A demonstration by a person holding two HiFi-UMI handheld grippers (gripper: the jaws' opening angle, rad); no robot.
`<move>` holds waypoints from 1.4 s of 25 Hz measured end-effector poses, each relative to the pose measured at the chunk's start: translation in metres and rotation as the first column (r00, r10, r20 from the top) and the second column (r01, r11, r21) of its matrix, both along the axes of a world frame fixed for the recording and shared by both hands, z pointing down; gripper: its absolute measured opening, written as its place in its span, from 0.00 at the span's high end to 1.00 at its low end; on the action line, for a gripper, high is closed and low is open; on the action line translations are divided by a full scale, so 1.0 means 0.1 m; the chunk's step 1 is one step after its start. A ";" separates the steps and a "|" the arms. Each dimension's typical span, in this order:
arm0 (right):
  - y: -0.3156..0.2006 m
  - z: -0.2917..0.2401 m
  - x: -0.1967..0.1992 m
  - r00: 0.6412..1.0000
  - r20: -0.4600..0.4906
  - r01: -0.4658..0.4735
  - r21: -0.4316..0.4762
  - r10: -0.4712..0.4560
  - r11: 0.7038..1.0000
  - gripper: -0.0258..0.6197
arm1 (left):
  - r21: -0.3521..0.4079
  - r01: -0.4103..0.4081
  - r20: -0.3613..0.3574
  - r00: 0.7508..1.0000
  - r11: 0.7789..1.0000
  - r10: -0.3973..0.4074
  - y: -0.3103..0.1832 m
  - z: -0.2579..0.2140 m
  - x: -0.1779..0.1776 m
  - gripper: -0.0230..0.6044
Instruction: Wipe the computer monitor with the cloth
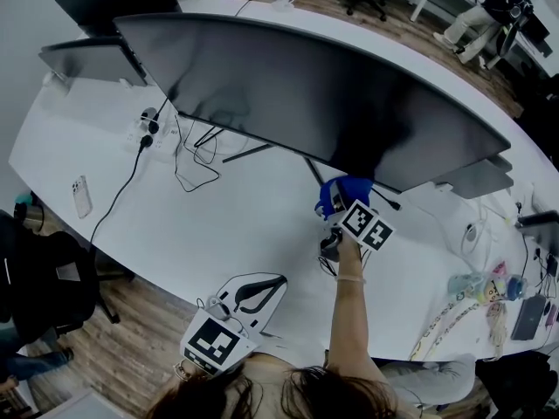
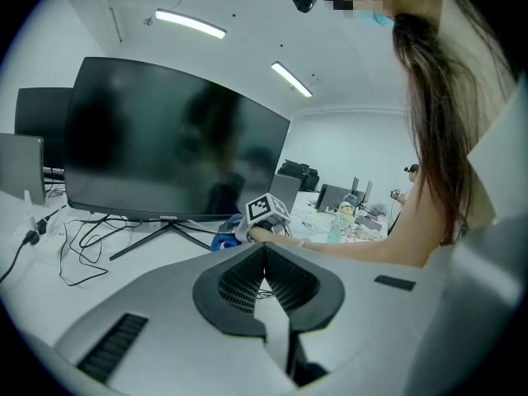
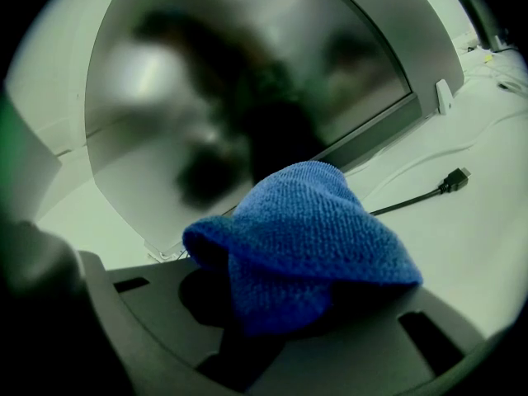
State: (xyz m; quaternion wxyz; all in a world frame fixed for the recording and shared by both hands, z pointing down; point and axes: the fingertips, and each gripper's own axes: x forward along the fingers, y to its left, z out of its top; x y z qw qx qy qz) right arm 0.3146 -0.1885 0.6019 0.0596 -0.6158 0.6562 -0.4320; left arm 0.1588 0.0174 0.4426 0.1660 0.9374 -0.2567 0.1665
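Blue cloth (image 3: 305, 238), black monitor (image 1: 332, 103), white desk (image 1: 236, 225), black cables (image 1: 122, 192), brown wood-grain floor (image 1: 140, 339).

white desk (image 1: 262, 225) | phone (image 1: 80, 195) near left edge | power strip (image 1: 145, 131), cable (image 1: 131, 177) | monitor stand (image 1: 249, 153) | bottles (image 1: 467, 284) far right

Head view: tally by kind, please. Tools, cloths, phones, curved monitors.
Tools: 2, the left tool shut and empty, the right tool shut on the cloth
Cloth: 1, blue
Phone: 1
Curved monitor: 1
Total: 5
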 end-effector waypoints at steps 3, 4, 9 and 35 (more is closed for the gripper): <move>-0.02 -0.01 -0.04 1.000 -0.007 -0.006 0.004 0.006 1.000 0.81 | 0.001 -0.019 -0.005 1.000 1.000 0.019 -0.01 -0.02 -0.04 0.95; -0.02 -0.01 -0.05 1.000 -0.010 -0.009 0.006 0.009 1.000 0.81 | 0.000 -0.023 -0.004 1.000 1.000 0.023 -0.02 -0.03 -0.06 0.95; -0.05 -0.02 -0.12 1.000 -0.020 -0.022 0.008 0.022 1.000 0.81 | 0.005 -0.054 0.000 0.999 0.999 0.054 -0.05 -0.04 -0.15 0.95; -0.21 -0.03 -0.36 0.996 -0.052 -0.067 0.011 0.067 0.998 0.81 | 0.008 -0.065 -0.009 0.998 0.998 0.065 -0.04 -0.07 -0.67 0.95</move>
